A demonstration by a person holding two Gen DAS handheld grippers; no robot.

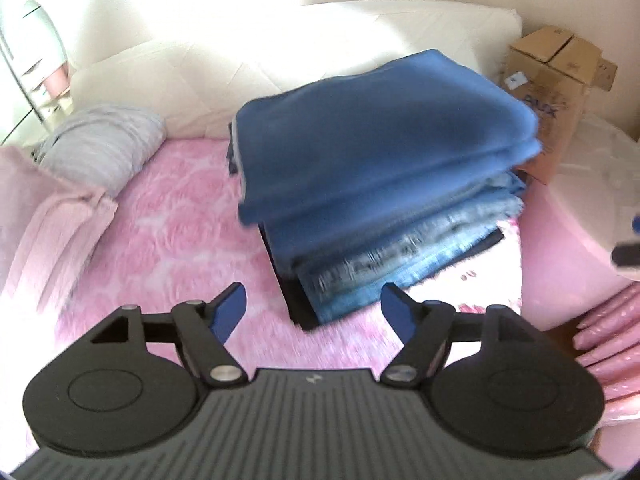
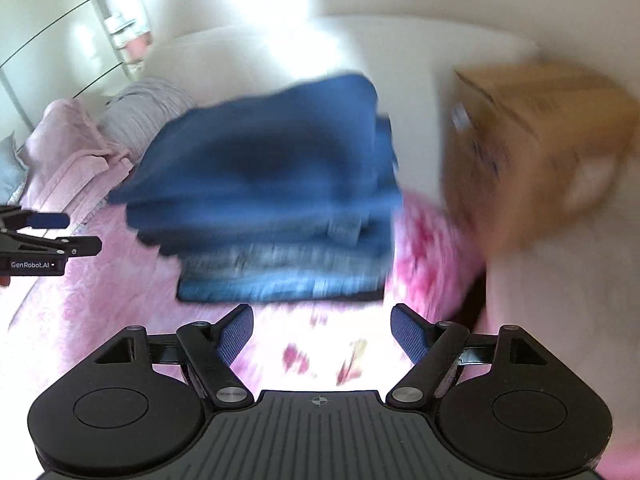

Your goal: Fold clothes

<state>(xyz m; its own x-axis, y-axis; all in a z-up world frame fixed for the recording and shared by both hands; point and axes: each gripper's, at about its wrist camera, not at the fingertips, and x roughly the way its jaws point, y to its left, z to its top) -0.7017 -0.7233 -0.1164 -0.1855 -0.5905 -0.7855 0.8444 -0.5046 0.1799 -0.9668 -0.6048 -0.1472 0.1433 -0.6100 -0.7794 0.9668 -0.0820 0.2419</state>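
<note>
One stack of folded clothes sits on the pink bed — blue cloth on top, perhaps four or five layers, blur hides the count. One cardboard box stands just beside its right edge; open bedspread lies to its left. Both left tongs and right tongs gape wide, empty, angled downward.

Sunlit cream headboard behind pink bedspread.
</note>
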